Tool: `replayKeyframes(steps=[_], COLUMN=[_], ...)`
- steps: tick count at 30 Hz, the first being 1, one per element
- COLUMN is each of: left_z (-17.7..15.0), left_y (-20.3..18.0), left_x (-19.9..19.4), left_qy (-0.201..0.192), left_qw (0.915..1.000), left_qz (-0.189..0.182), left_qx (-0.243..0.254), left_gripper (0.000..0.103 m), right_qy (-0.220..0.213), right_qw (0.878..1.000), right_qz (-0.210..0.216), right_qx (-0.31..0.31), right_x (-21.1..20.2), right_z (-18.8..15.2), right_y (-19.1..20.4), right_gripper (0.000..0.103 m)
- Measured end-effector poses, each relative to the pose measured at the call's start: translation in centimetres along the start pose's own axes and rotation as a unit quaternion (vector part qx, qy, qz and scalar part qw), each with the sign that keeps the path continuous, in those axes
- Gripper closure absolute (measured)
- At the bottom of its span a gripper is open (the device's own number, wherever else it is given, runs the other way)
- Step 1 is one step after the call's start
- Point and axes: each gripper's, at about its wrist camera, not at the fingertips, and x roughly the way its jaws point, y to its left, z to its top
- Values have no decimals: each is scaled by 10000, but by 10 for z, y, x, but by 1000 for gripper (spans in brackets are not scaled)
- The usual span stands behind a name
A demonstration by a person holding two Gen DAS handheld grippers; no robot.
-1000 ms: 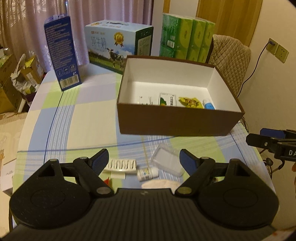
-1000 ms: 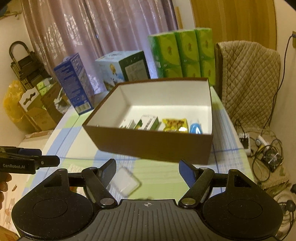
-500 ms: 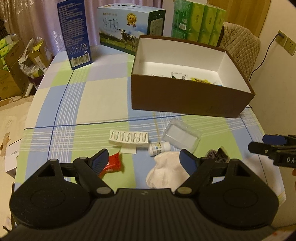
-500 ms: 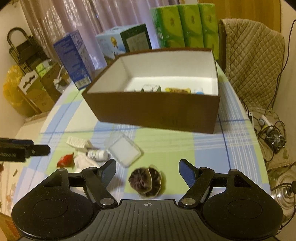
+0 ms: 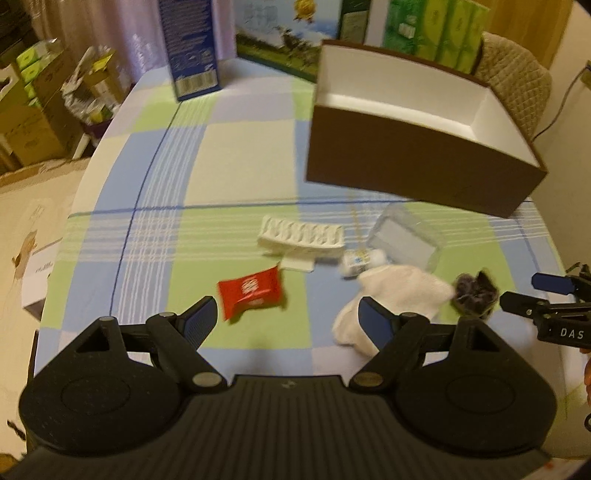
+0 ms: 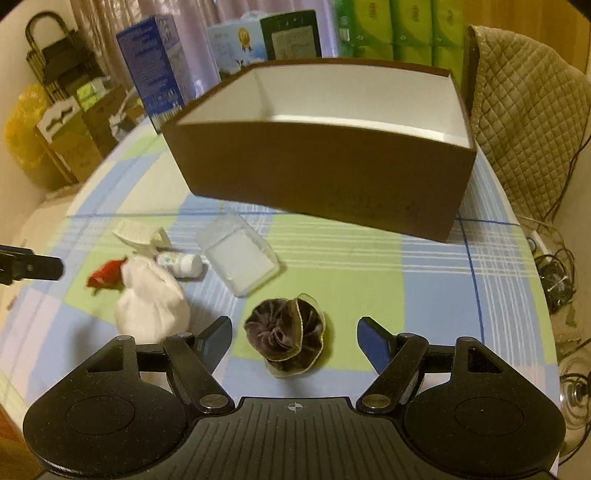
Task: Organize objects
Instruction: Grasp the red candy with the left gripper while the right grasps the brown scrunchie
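A brown box with a white inside stands at the far right of the checked table. In front of it lie a white comb-like piece, a small white bottle, a clear plastic case, a red packet, a white cloth and a dark fabric pouch. My left gripper is open just short of the red packet. My right gripper is open, with the pouch between its fingers.
A blue carton, a milk carton box and green tissue packs stand at the back. A quilted chair is behind the box. Cardboard boxes sit on the floor at left.
Both grippers have pulled back and down from the brown box towards the near table edge. The loose items now show fully, and the pouch sits between the right fingers.
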Motion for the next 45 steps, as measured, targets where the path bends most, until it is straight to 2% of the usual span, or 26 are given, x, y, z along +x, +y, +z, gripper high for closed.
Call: replayKeyframes(steps=[6, 15, 18, 20, 22, 25, 29, 35, 40, 45], left_z=[-12, -17, -16, -15, -13, -12, -8, 2, 11, 13], left_y=[19, 33, 35, 34, 33, 31, 33, 40, 47, 51], left_x=[11, 27, 32, 35, 40, 47, 59, 77, 88, 106], left_qy=[118, 208, 205, 203, 194, 194, 243, 325, 267, 447], left_qw=[9996, 9990, 9991, 9993, 9995, 9997, 9996, 9994, 9994, 9987], left_qz=[146, 195, 165, 150, 164, 158, 74, -122, -194, -205], left_qx=[-207, -340, -325, -275, -174, 5, 103, -68, -120, -108], left_gripper=[22, 22, 22, 22, 22, 22, 23, 28, 32, 37], right_qy=[99, 196, 204, 224, 228, 211, 166, 109, 132, 184], right_qw=[9998, 9989, 9986, 9982, 9980, 9982, 9989, 9983, 9971, 9964], right_qz=[68, -75, -89, -104, -117, -148, -330, -562, -680, -714], right_qx=[-153, -422, -482, -544, -582, -533, -303, 93, 328, 416], right_x=[25, 54, 56, 58, 58, 56, 50, 40, 36, 36], right_z=[-2, -6, -7, -8, -9, -8, -5, -4, -8, -12], right_y=[4, 12, 12, 13, 12, 8, -1, -21, -30, -30], right_gripper=[31, 32, 47, 54, 68, 76, 77, 77, 77, 77])
